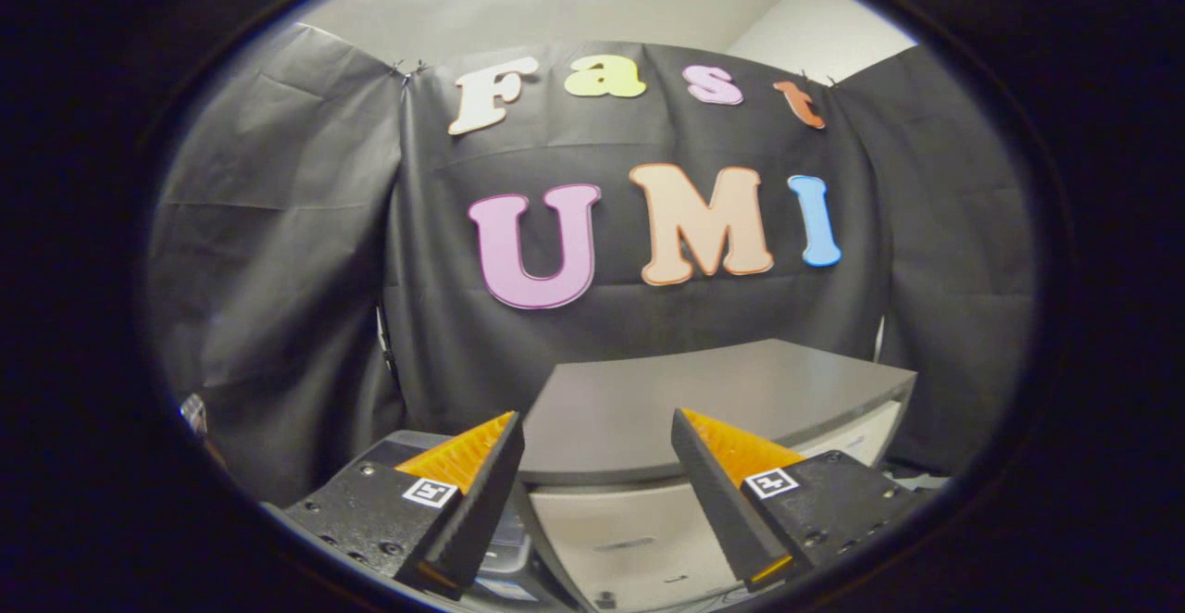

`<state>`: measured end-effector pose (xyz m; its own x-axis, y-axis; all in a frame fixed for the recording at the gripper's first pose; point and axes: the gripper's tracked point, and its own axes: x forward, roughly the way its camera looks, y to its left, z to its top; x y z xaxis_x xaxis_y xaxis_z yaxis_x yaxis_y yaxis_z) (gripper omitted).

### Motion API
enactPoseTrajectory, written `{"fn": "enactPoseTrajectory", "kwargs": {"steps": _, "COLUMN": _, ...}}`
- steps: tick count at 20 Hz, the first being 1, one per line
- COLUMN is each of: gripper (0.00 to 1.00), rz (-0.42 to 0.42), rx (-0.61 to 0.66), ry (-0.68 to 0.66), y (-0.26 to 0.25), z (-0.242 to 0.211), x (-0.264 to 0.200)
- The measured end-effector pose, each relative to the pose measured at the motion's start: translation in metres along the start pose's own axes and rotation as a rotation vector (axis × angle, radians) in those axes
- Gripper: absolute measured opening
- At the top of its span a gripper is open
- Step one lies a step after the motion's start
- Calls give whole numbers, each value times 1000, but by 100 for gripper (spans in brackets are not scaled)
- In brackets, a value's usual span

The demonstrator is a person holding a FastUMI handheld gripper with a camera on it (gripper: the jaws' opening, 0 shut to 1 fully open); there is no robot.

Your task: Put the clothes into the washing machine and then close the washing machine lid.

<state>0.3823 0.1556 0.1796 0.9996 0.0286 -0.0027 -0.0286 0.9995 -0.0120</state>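
My gripper is open, its two fingers spread wide with nothing between them. Just ahead of and below the fingers stands the washing machine, a pale cabinet with a flat grey lid lying shut on top. A dark panel of the machine shows behind the left finger. No clothes are in sight.
Black cloth hangs as the booth wall behind and to both sides of the machine. A white wall and ceiling show above the cloth. A small object peeks out at the far left, too small to tell.
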Motion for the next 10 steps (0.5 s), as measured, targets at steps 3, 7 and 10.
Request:
{"fn": "enactPoseTrajectory", "kwargs": {"steps": 3, "gripper": 97, "rz": -8, "rx": -30, "ry": -8, "y": -42, "z": -15, "x": -24}}
{"fn": "enactPoseTrajectory", "kwargs": {"steps": 7, "gripper": 97, "rz": -29, "rx": -12, "ry": -25, "y": -87, "z": -38, "x": -58}}
{"fn": "enactPoseTrajectory", "kwargs": {"steps": 10, "gripper": 97, "rz": -51, "rx": 46, "ry": -43, "y": -112, "z": -63, "x": -84}}
